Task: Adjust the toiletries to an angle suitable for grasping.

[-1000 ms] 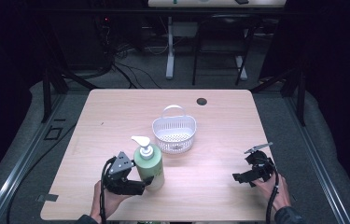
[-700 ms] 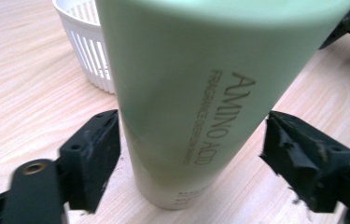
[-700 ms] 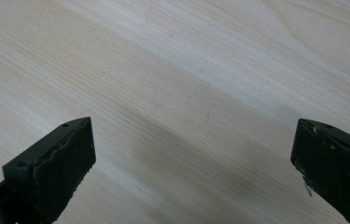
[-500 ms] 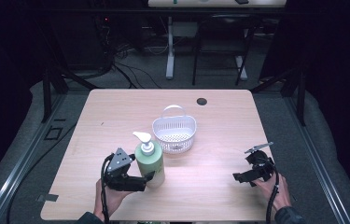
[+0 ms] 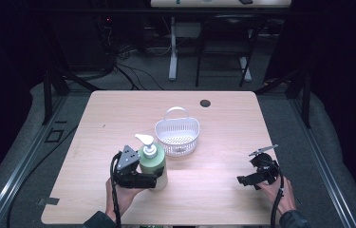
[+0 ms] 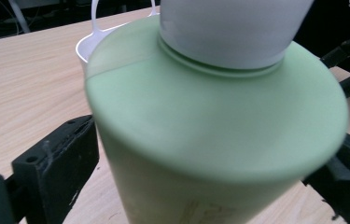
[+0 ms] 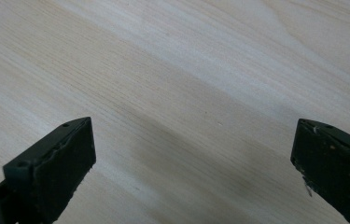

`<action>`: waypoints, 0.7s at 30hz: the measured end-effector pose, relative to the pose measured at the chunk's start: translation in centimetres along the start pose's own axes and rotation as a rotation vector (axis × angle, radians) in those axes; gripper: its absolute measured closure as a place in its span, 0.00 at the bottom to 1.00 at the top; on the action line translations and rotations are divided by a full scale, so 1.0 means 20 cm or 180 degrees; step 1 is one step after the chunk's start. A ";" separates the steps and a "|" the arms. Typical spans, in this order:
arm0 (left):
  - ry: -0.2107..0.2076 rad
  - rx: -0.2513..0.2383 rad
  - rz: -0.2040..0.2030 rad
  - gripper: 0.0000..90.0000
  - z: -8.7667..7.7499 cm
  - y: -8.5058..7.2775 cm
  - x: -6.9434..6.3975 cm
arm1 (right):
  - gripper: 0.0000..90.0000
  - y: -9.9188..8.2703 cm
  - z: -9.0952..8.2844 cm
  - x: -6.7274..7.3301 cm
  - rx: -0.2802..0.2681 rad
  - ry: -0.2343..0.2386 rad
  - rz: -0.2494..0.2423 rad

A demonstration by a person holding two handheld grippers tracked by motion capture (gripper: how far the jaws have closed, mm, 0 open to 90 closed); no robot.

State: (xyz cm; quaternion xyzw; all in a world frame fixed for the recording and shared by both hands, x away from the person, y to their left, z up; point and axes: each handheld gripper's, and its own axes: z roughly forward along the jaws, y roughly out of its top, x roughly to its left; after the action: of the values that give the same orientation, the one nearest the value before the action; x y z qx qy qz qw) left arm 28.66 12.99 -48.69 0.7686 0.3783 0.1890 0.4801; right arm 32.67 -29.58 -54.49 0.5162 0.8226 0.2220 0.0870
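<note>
While the green plastic pump bottle (image 5: 154, 164) stood on the wooden table (image 5: 223, 123) just beside the white plastic basket (image 5: 177, 137), the left gripper (image 5: 153, 180) had just been opening around it. The right gripper (image 5: 242, 180) sat open. Putting it in the basket was likely left.

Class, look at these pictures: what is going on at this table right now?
A person works with a gripper in each hand. The left gripper has its jaws around the green pump bottle, which stands upright on the table beside the white basket; the jaws have just been opening, and a gap shows beside the left jaw. The right gripper waits open over bare wood.
</note>
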 end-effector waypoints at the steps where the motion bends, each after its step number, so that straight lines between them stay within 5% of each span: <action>1: 0.0005 -0.0009 0.0006 0.06 0.01 0.00 0.00 | 0.00 0.00 0.00 0.00 -0.0003 0.0001 0.0000; 8: 0.0012 -0.0031 0.0057 0.12 0.02 0.00 -0.01 | 0.00 0.00 0.00 -0.01 -0.0017 -0.0007 -0.0013; 21: -0.0383 0.0016 0.0247 0.13 0.02 0.01 0.12 | 0.00 0.00 0.00 -0.01 -0.0021 0.0005 -0.0028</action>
State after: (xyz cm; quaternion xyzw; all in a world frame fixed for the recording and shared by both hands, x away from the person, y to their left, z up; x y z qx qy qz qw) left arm 30.58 14.57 -48.78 0.7938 0.3191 0.1599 0.4923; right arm 32.74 -29.68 -54.44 0.5121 0.8242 0.2247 0.0891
